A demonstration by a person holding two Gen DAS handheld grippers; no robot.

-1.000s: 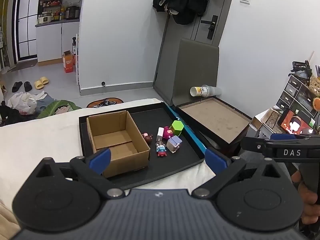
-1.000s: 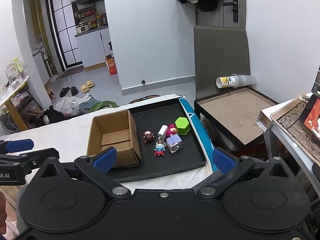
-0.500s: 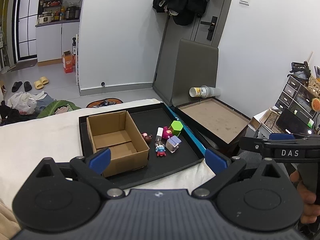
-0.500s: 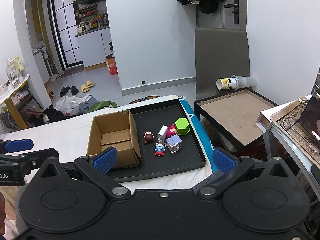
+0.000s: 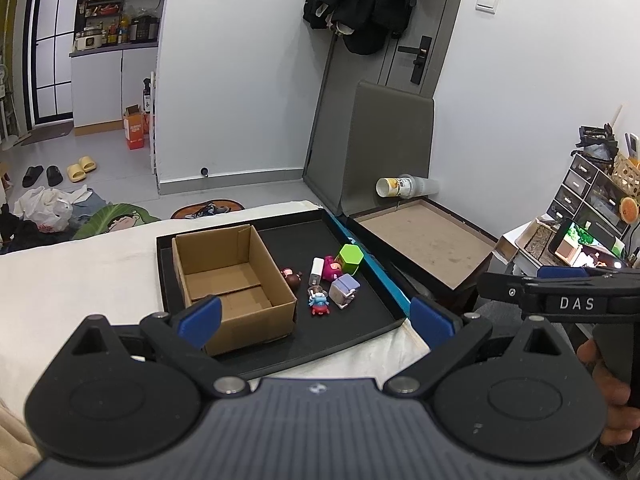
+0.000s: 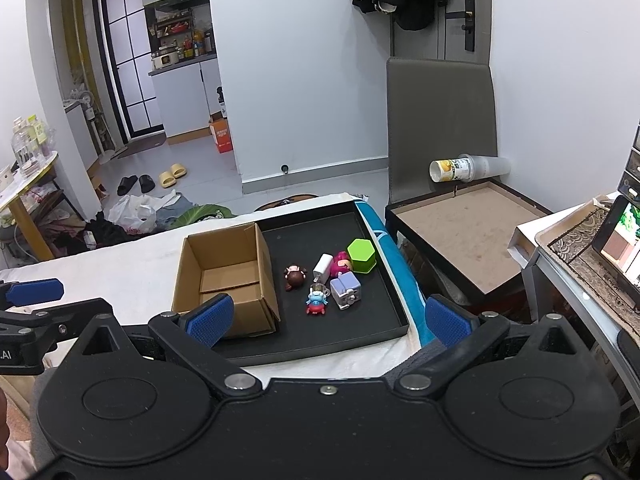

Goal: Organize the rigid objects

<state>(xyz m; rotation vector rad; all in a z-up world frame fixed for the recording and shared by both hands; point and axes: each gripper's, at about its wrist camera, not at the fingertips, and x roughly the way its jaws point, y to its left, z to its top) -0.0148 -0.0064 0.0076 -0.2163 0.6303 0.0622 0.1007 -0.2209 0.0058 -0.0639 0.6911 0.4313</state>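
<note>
**Both grippers open and empty, toys ahead on the black tray**

The left gripper [image 5: 316, 314] and the right gripper [image 6: 330, 320] were both held wide apart in the jaws, with nothing between the blue pads, well short of the black tray's [image 5: 352, 338] near edge. The tray lay on a white-covered surface. An open cardboard box [image 5: 230, 280], empty, sat along the tray's left side. A cluster of small toys lay right of the box, toward the tray's right edge: a green hexagonal block [image 5: 351, 258] farthest away, a white charger-like piece [image 5: 316, 271] with its long axis pointing away from the grippers, a pink figure [image 5: 331, 267], a brown figure [image 5: 291, 278], a lilac cube [image 5: 343, 290], and a small blue-and-red figure [image 5: 319, 303] nearest. The toys lay ahead of both grippers; the right one looked slightly better placed for them. White letters "DAS" were readable on the right gripper's side in the left wrist view; "AI" showed on the left gripper in the right wrist view
</note>
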